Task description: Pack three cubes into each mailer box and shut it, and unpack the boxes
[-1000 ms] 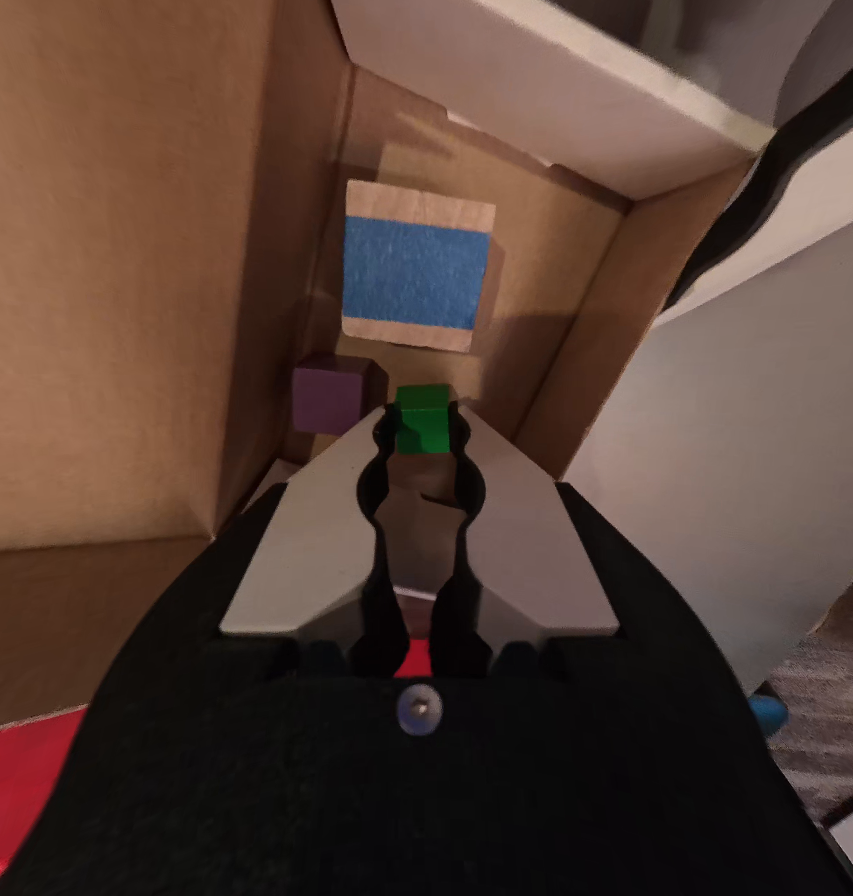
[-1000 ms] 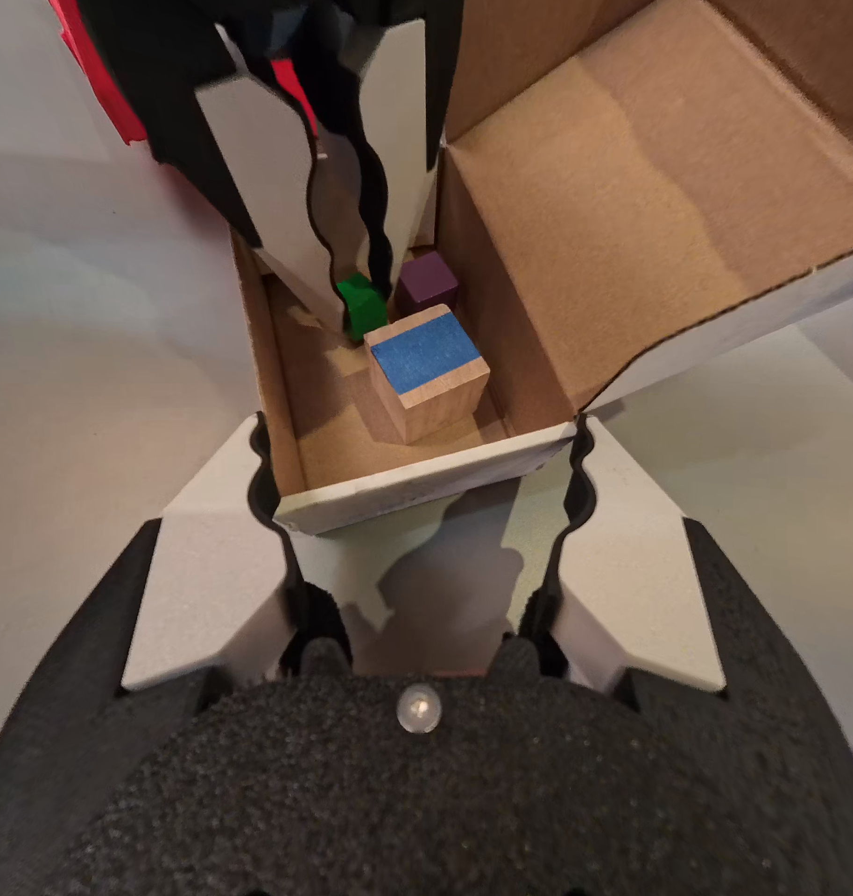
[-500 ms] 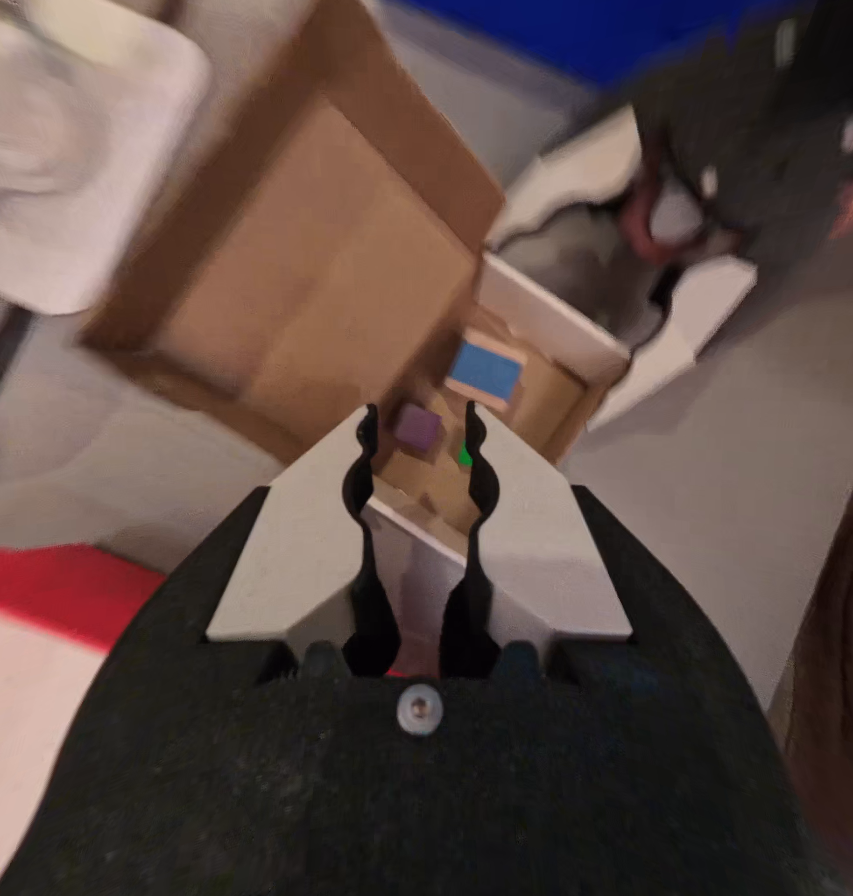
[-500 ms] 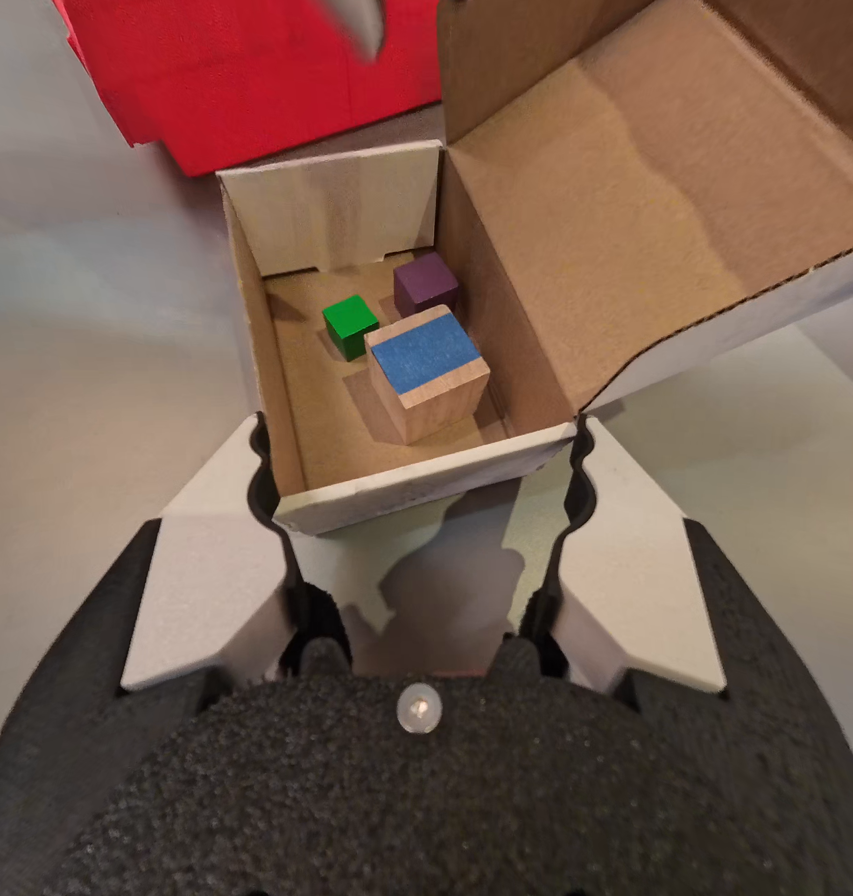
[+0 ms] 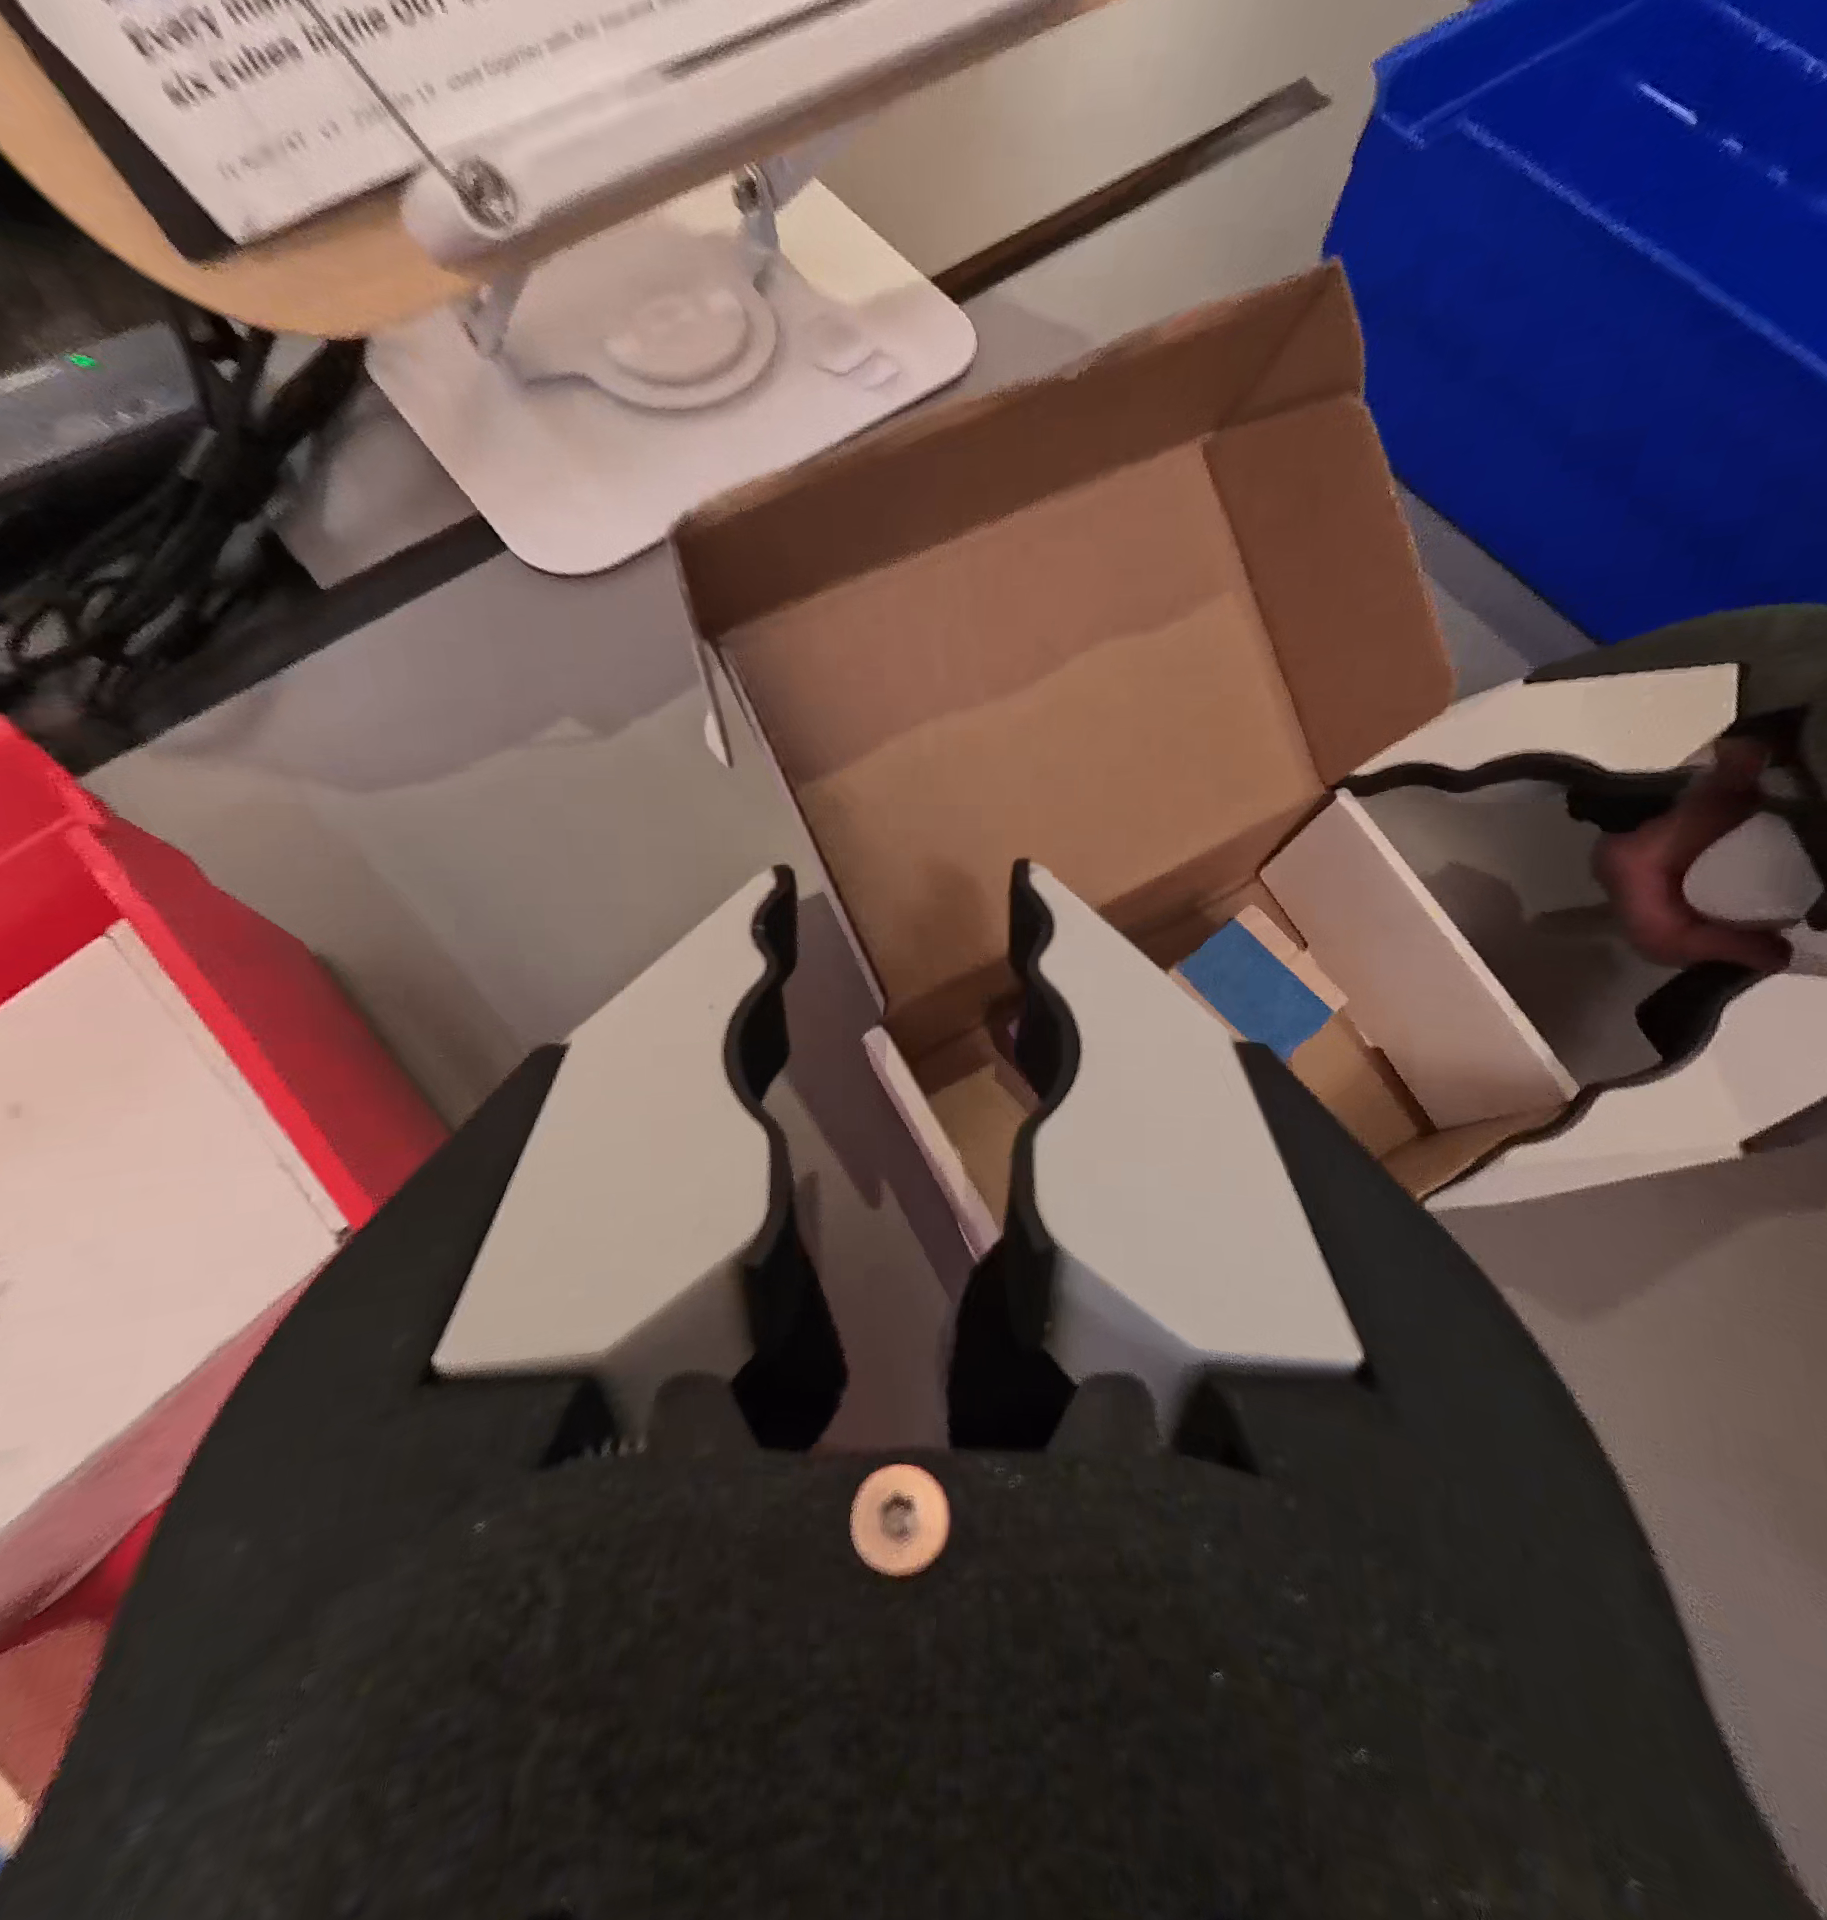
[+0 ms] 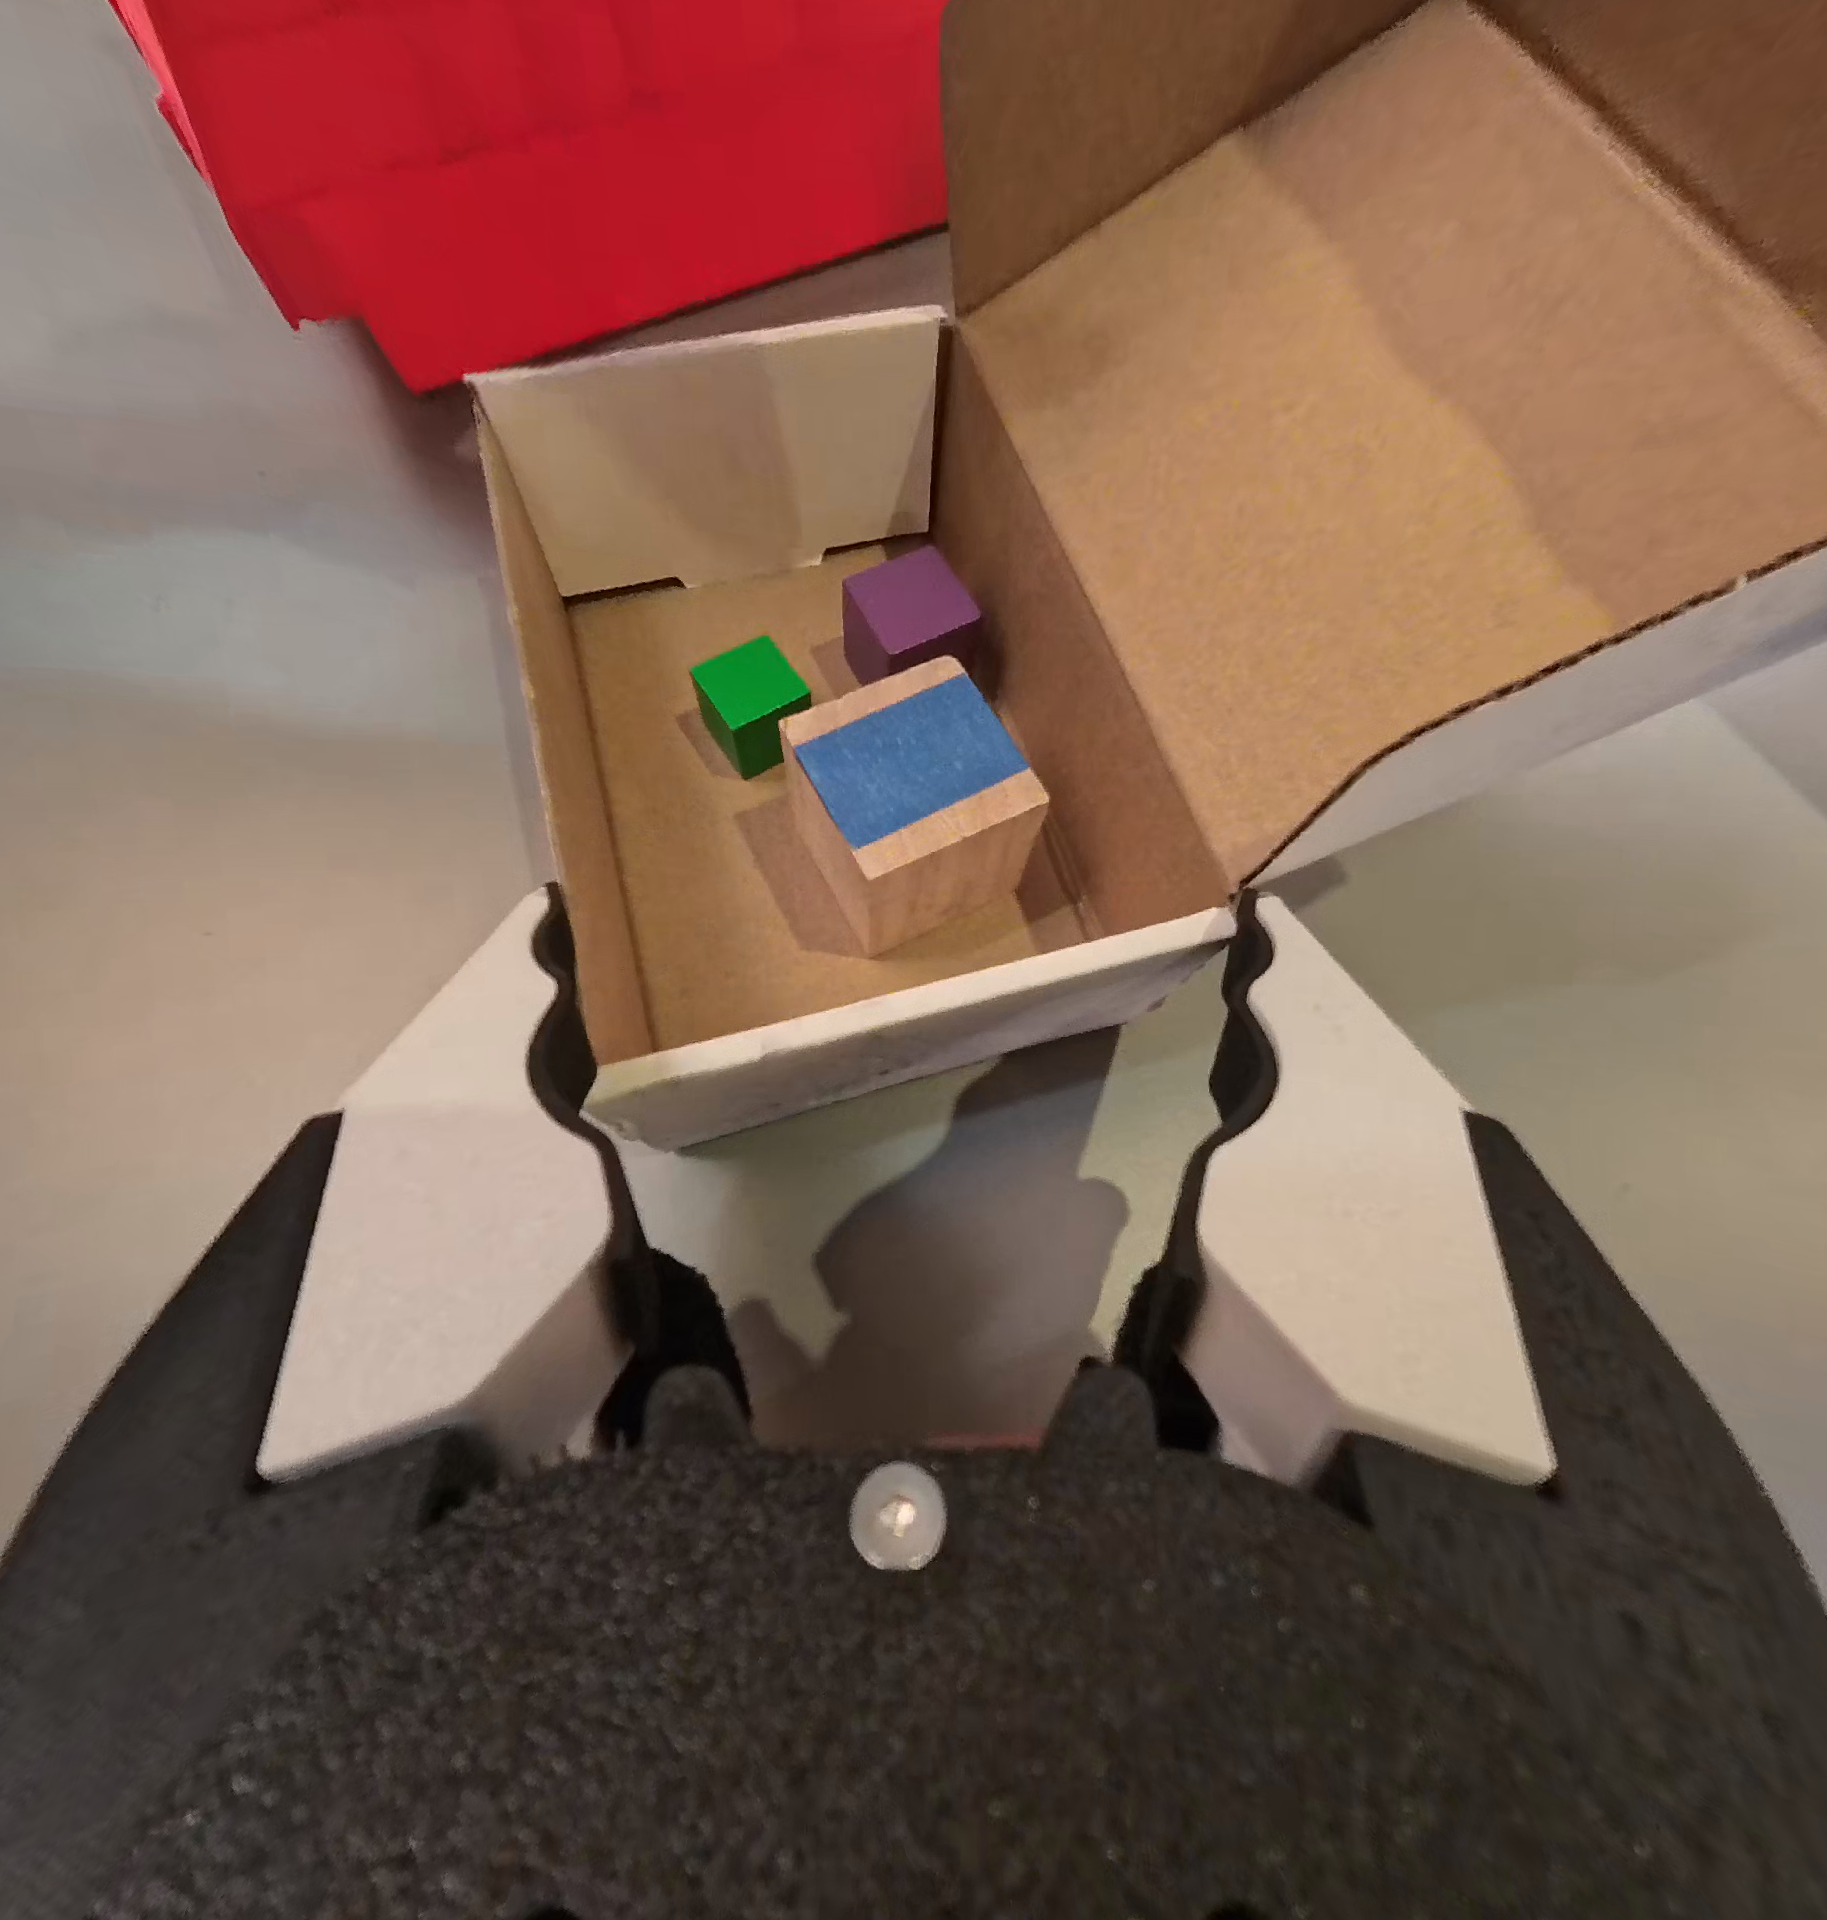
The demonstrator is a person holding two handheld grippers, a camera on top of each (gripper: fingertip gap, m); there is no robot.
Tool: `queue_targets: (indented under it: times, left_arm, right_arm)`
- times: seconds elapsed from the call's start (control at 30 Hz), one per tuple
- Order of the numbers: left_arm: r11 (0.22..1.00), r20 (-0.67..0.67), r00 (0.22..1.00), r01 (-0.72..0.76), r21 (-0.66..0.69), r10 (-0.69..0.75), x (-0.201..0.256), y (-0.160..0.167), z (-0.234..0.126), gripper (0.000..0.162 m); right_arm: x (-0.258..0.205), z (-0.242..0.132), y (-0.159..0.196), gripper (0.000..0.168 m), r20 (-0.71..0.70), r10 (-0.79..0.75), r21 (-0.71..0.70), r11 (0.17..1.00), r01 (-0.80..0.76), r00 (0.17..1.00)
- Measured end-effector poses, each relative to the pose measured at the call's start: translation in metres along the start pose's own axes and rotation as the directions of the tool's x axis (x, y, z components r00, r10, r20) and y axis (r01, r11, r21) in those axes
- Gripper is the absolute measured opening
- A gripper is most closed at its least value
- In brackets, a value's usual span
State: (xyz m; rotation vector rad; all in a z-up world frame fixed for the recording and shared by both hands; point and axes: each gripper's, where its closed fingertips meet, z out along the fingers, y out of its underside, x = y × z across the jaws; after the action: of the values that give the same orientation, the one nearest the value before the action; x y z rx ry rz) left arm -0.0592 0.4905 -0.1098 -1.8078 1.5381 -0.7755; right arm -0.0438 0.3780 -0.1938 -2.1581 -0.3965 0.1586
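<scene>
The open mailer box [image 6: 888, 1049] stands on the grey table with its lid [image 6: 1304, 499] raised. Inside lie a green cube [image 6: 748, 707], a purple cube [image 6: 909, 623] and a larger wooden cube with a blue top [image 6: 914, 800]. My right gripper [image 6: 898, 914] is open wide, its fingers on either side of the box's near wall, touching its corners. In the left wrist view my left gripper [image 5: 904, 883] is open and empty, raised above and short of the box [image 5: 1408, 977]. Only the blue-topped cube [image 5: 1252, 987] shows clearly there.
A red bin [image 5: 213, 935] with a white box in it stands at the left. A blue bin [image 5: 1615, 312] stands behind the mailer box. A white stand base [image 5: 680, 416] with a printed sheet and some cables lies at the back. A hand [image 5: 1667, 904] holds the right gripper. The grippers' ends are close to 15 cm from one another.
My left gripper let go of the green cube inside the box, then rose up and back out of it. The right gripper and the box have not moved.
</scene>
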Motion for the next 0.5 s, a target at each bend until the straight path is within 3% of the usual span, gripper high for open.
queue_targets:
  times: [0.2, 0.37, 0.5]
  left_arm:
    - [1.0, 0.0, 1.0, 0.002, -0.018, -0.002, 0.02, 0.001, -0.001, 0.036]
    - [0.998, 0.056, 0.997, 0.046, 0.042, -0.048, 0.021, 0.009, -0.01, 0.037]
    - [0.999, 0.079, 0.996, 0.036, 0.018, -0.037, 0.022, 0.018, -0.01, 0.044]
  right_arm:
    - [-0.001, -0.001, 0.001, 0.122, 0.012, -0.027, -0.01, 1.0, 0.027, 1.0]
    - [-0.004, -0.006, 0.005, 0.122, 0.054, -0.044, -0.016, 0.999, 0.045, 0.998]
    - [-0.004, -0.008, 0.005, 0.123, 0.077, -0.042, 0.011, 0.999, 0.041, 0.996]
